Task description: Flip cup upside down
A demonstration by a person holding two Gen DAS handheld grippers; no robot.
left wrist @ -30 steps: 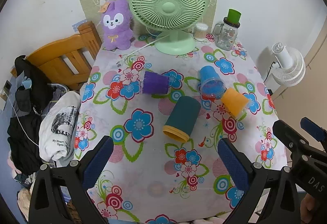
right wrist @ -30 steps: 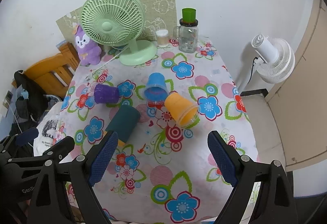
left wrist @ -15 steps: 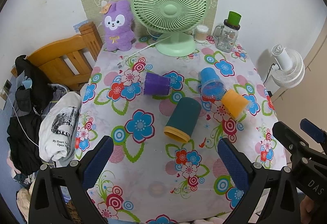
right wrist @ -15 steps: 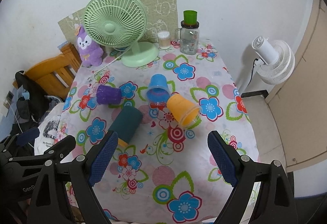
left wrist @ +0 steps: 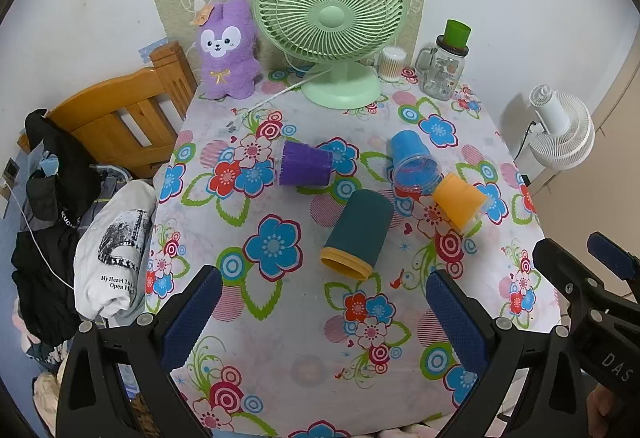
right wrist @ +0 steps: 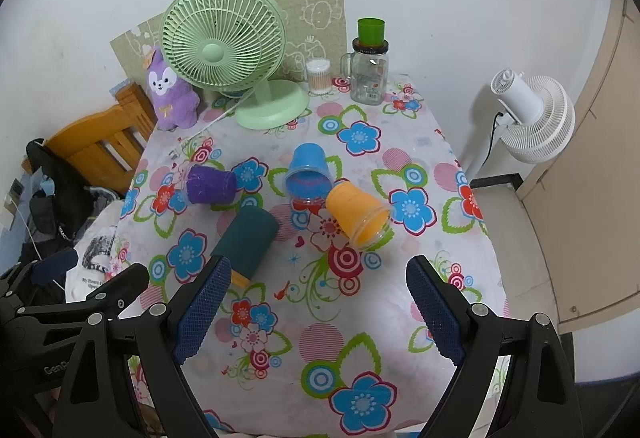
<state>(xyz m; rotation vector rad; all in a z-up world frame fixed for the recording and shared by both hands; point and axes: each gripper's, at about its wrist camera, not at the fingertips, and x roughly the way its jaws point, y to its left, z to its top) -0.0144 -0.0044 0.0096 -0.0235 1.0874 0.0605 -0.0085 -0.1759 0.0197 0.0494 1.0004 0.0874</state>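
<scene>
Both claws are spread wide and hold nothing. Left gripper hangs over the near edge of the flowered tablecloth, blue pads well apart. Right gripper sits the same way just to its right, pads equally spread; its black frame shows at the right edge of the left wrist view.

All four cups lie on their sides, none touched by either claw:
- dark teal cup, yellow rim toward the claws, straight ahead of the left gripper and closest to it. From the right wrist view it sits ahead-left, its rim partly hidden behind the left pad.
- orange cup, ahead of the right gripper, mouth pointing near-right.
- blue cup, farther out than the orange one and touching or nearly touching it (can't tell which), mouth toward the claws.
- purple cup, ahead-left of both claws, apart from the others.

Far end of the table, well beyond the cups: green desk fan, purple plush bunny left of it, cotton swab jar and glass mug with green lid to its right. White floor fan stands off the table, far right.
</scene>
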